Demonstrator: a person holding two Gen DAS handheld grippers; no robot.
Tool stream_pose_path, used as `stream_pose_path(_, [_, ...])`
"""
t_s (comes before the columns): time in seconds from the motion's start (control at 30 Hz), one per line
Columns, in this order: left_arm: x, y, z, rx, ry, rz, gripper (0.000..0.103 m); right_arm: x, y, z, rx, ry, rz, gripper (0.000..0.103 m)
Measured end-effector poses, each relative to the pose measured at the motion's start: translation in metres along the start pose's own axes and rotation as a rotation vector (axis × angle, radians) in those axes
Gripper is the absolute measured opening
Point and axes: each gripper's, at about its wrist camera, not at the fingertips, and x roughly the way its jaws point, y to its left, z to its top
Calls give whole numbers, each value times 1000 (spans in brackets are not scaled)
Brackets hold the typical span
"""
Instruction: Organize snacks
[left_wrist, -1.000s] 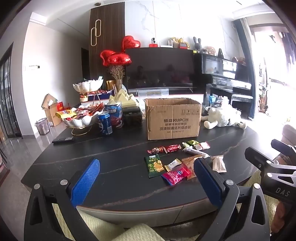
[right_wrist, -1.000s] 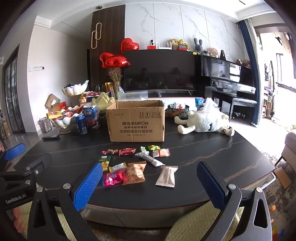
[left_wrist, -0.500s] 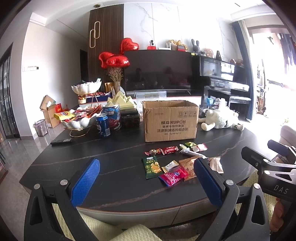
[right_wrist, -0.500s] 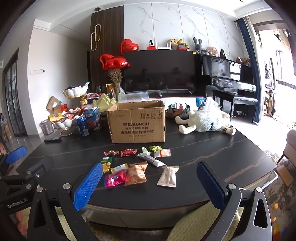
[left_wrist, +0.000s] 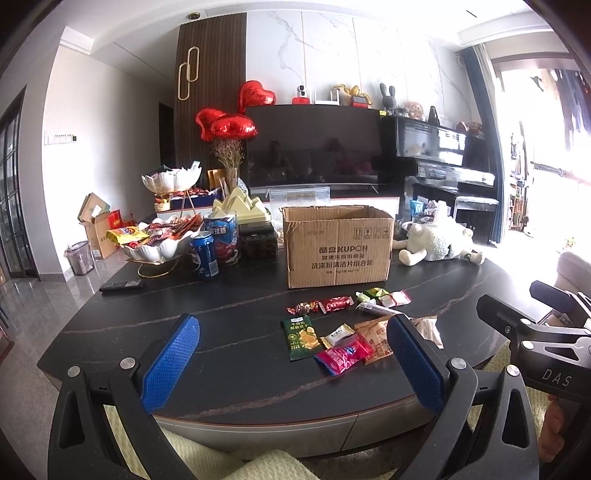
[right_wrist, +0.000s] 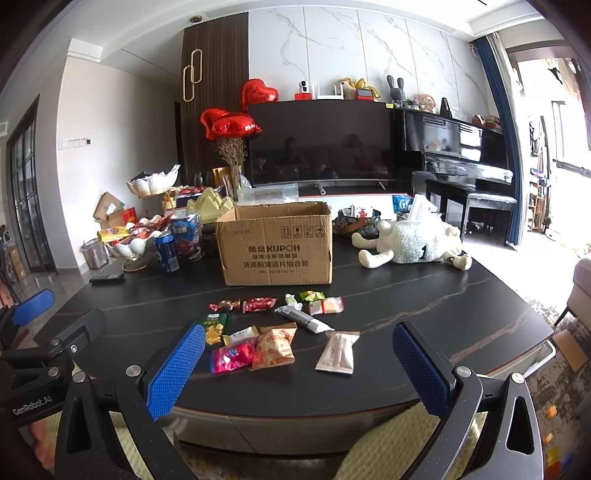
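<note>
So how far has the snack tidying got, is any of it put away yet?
Nothing looks put away yet. The loose snack packets all lie on the dark table in front of the open cardboard box; whether anything is inside it cannot be seen. Nothing is in hand: the left gripper and right gripper hang open and empty. Every packet remains to be sorted.

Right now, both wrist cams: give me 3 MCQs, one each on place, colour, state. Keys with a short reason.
1. Where does the blue soda can stand?
A. left of the cardboard box
B. inside that box
C. beside the plush sheep

2. What colour is the snack packet nearest the right gripper's left finger?
A. white
B. pink
C. black

3. How is the left gripper?
A. shut on a packet
B. shut, holding nothing
C. open, holding nothing

Key: 1 A, the can stands by the snack bowl, left of the box. 2 B, bright pink wrapper. 3 C, blue pads wide apart above the table edge.
</note>
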Motion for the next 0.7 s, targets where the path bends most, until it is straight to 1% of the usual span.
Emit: stream_pose_path(0.7, [0,-3,0,-1,-4,-4,103,2,3,0,5,-2,3,103])
